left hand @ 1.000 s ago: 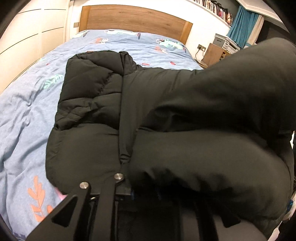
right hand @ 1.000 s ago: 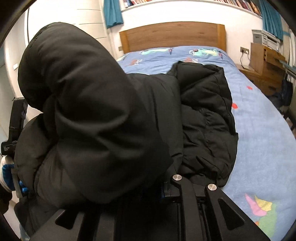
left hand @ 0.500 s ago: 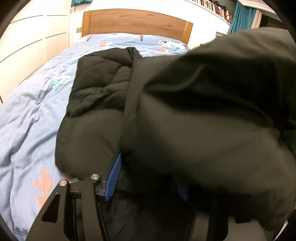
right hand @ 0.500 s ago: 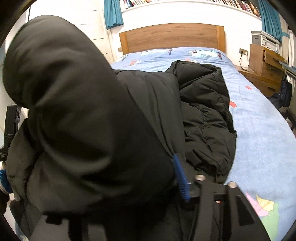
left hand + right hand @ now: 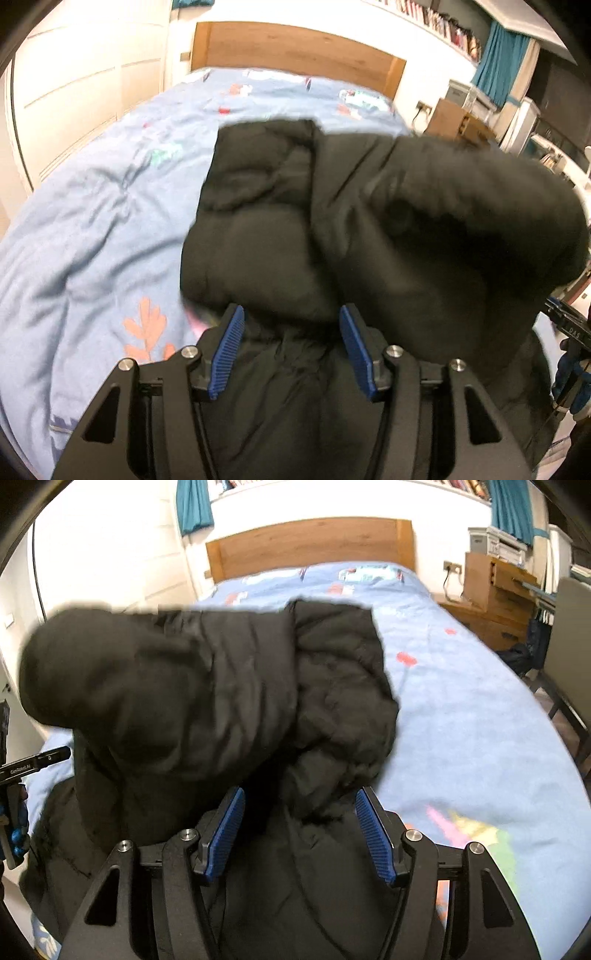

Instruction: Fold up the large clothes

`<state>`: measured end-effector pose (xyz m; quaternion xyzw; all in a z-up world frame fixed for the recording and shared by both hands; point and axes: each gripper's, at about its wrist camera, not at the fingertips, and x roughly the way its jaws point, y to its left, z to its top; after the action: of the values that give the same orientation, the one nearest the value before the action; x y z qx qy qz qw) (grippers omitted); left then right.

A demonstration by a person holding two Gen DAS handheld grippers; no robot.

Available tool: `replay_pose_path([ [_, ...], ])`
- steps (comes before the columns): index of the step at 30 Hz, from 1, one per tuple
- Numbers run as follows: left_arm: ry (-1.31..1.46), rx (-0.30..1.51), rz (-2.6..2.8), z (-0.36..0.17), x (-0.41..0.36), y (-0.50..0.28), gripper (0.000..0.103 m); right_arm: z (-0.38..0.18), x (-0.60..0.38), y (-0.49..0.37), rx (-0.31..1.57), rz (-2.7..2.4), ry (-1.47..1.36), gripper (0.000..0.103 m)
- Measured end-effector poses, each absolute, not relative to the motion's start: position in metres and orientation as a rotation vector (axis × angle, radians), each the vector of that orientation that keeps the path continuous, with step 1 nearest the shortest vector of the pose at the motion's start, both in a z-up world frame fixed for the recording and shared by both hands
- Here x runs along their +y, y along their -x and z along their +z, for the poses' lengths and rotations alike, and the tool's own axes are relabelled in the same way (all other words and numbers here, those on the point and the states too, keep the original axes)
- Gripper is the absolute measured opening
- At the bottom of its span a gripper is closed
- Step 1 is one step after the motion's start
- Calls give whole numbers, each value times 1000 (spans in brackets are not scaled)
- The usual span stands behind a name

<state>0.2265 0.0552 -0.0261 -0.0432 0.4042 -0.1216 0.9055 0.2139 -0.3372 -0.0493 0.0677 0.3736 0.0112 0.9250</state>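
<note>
The black puffer jacket (image 5: pixel 332 229) lay bunched on the bed (image 5: pixel 92 229), its near hem loose between both parted, empty hand-held grippers, left (image 5: pixel 291 350) steady, right (image 5: pixel 299 834) opening.

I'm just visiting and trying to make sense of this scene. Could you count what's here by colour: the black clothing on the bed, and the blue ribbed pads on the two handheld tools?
Black puffy jacket: 1, lying on the blue bedspread
Blue ribbed pads: 4, two on the left gripper, two on the right gripper
Total: 5
</note>
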Motion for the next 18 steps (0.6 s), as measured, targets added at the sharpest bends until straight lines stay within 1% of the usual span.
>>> replay_pose_path([
  [2,97,809,-283,-1,46,-226,52,-26,-340,-210,722,21,-140,62],
  [5,117,778,-326,26,35,-246,52,9,-337,-223,664,47,-136,63],
  [8,116,746,-379,54,13,-261,52,33,-323,-239,637,71,-104,64],
  [11,110,731,-421,68,-10,-275,52,51,-302,-256,621,116,-75,64],
  [14,92,737,-481,69,-31,-275,52,56,-280,-256,614,174,-51,65],
  [18,67,797,-509,42,-49,-273,52,30,-256,-252,667,236,-12,66],
])
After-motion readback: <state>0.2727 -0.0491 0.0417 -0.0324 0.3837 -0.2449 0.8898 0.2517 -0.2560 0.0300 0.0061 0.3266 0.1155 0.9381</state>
